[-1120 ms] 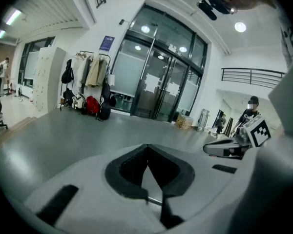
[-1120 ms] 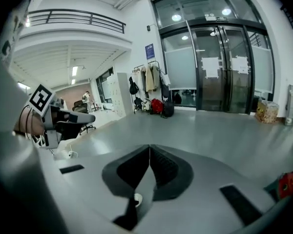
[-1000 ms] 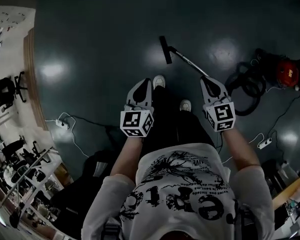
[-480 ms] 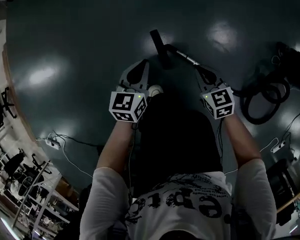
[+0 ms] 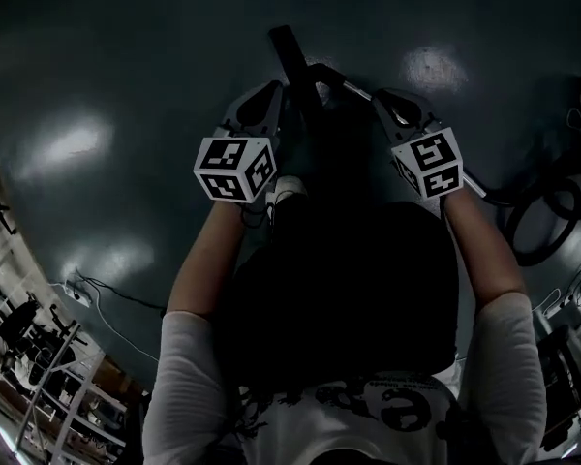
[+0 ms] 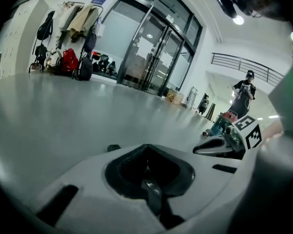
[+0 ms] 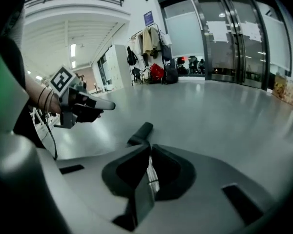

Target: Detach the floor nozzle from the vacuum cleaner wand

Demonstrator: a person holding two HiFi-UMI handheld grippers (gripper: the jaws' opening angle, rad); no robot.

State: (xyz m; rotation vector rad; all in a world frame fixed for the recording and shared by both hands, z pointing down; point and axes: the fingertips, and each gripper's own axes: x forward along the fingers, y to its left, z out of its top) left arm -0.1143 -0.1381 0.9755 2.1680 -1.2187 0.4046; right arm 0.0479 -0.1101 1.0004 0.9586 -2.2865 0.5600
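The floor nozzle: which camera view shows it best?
The head view: the floor nozzle is seen whole from above, joined to the wand, though dim. The right gripper view shows it brighter, but partly hidden behind the right gripper. The left gripper view shows only a small dark bit over the left gripper, perhaps the nozzle.

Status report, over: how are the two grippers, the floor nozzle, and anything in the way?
Left gripper and right gripper shut, empty. Floor nozzle still on wand, not gripped. Hose coil lies apart, at right.
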